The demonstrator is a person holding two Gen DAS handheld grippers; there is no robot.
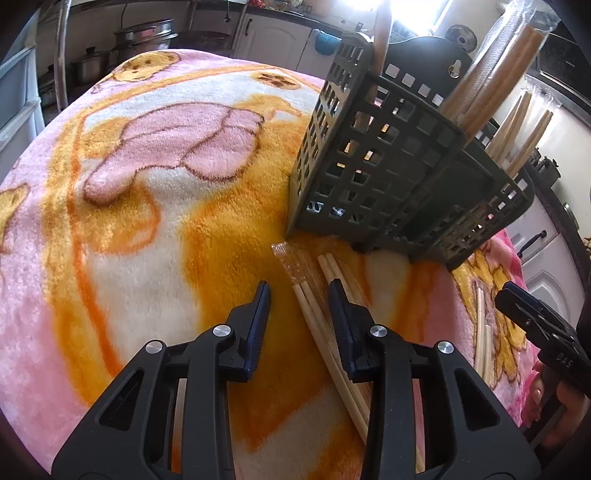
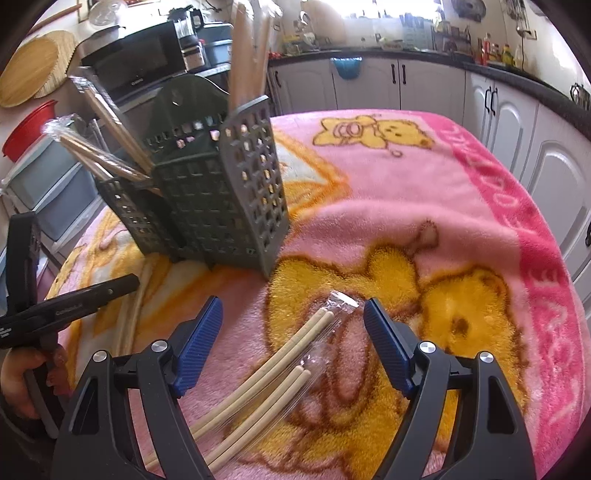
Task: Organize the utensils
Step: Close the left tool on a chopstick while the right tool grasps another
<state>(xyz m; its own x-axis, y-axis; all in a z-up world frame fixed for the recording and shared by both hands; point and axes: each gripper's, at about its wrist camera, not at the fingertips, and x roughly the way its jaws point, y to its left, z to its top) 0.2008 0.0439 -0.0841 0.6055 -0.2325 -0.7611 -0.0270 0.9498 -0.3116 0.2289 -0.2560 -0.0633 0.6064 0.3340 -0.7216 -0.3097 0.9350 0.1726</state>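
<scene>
Beside the caddy (image 1: pixel 373 173), left gripper (image 1: pixel 300 291) unclenched astride chopsticks (image 1: pixel 314 314), right gripper (image 2: pixel 293 314) spread wide.

I'm working over a pink-and-orange cartoon fleece blanket (image 2: pixel 424 192) in a kitchen: white cabinets (image 2: pixel 436 88) under a dark countertop (image 2: pixel 517 74), black microwave (image 2: pixel 136 55), stacked steel pots (image 1: pixel 144 37), strong window glare (image 1: pixel 365 5) behind.

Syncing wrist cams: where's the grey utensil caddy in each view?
Left wrist: grey utensil caddy sits upper right, beyond the left gripper.
Right wrist: same caddy sits upper left of centre, beyond the right gripper.
Shared landmark: the pink and orange blanket it stands on.
</scene>
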